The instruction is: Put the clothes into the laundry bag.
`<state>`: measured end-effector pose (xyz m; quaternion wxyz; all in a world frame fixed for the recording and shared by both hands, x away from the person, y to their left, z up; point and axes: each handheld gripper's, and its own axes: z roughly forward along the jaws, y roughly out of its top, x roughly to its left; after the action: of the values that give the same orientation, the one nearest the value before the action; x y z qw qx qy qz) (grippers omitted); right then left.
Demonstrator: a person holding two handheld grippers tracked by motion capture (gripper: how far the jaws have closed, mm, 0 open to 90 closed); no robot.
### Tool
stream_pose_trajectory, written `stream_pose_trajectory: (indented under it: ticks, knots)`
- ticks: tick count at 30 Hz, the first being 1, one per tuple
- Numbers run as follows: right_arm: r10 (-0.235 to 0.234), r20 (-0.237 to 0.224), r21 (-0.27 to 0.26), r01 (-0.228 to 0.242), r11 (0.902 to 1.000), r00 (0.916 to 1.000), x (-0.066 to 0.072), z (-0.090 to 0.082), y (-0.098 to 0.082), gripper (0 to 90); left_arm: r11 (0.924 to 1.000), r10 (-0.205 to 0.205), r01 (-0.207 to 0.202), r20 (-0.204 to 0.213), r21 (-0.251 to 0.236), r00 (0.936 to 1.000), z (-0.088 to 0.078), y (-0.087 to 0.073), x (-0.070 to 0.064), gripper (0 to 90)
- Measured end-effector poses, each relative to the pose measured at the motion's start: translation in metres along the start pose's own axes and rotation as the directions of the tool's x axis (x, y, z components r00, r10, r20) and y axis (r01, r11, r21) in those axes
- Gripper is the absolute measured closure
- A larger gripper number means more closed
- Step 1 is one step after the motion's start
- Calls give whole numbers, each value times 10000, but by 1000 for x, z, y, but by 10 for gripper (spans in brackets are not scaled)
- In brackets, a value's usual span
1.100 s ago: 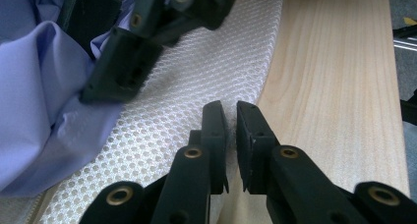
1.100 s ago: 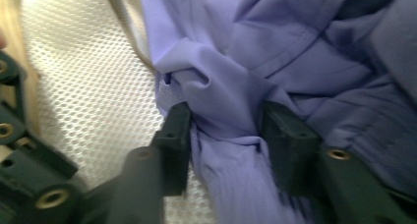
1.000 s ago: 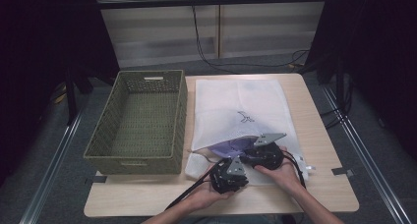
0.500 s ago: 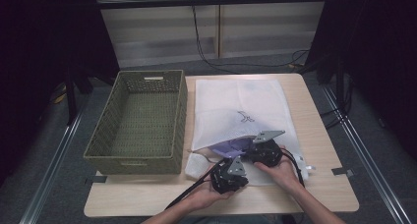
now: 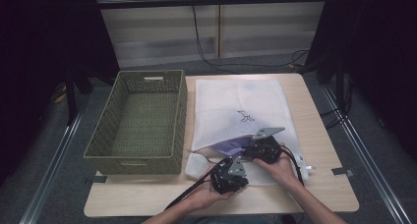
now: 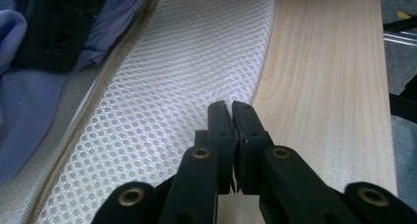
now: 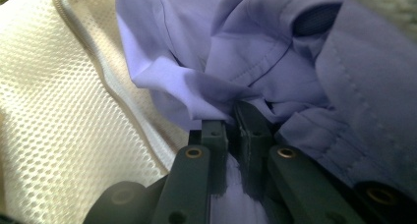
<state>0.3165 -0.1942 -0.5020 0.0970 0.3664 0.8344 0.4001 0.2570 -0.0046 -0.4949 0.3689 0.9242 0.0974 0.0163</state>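
Note:
A white mesh laundry bag (image 5: 241, 101) lies flat on the wooden table (image 5: 314, 130), its zipped mouth towards the person. A purple garment (image 5: 228, 146) bulges out of that mouth. My right gripper (image 5: 255, 149) is at the opening. In the right gripper view its jaws (image 7: 231, 118) have just been closing and now pinch a fold of the purple garment (image 7: 255, 52) beside the bag's zip edge (image 7: 98, 76). My left gripper (image 5: 227, 166) sits at the bag's near corner. Its jaws (image 6: 231, 111) are shut on the mesh edge (image 6: 187, 76), next to bare table (image 6: 324, 86).
A green wicker basket (image 5: 135, 157) stands empty on the left half of the table, touching the bag's left side. Black cables trail from both grippers over the table's front edge. In the left gripper view the right gripper's black body (image 6: 54, 32) rests on the purple cloth.

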Motion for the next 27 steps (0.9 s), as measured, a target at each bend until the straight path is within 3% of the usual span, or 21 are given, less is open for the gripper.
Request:
stream_pose_trajectory:
  ticks: [10, 11, 13, 27]
  knots:
    - [57, 297, -14, -57, 10000, 9995, -4, 7, 4, 811, 10000, -87, 87, 57, -12, 9999, 1, 0, 0, 878]
    - [201, 325, -17, -200, 9998, 9993, -3, 8, 4, 808, 9998, -8, 8, -17, 186, 10000, -1, 1, 0, 878]
    - [174, 413, -26, -173, 9998, 9990, -4, 9, 5, 807, 10000, -39, 39, 32, -28, 10000, 1, 0, 0, 878]
    - [462, 1054, -60, -458, 9989, 9934, -14, 19, 16, 781, 10000, 28, -28, 2, 70, 10000, 0, 0, 0, 878]
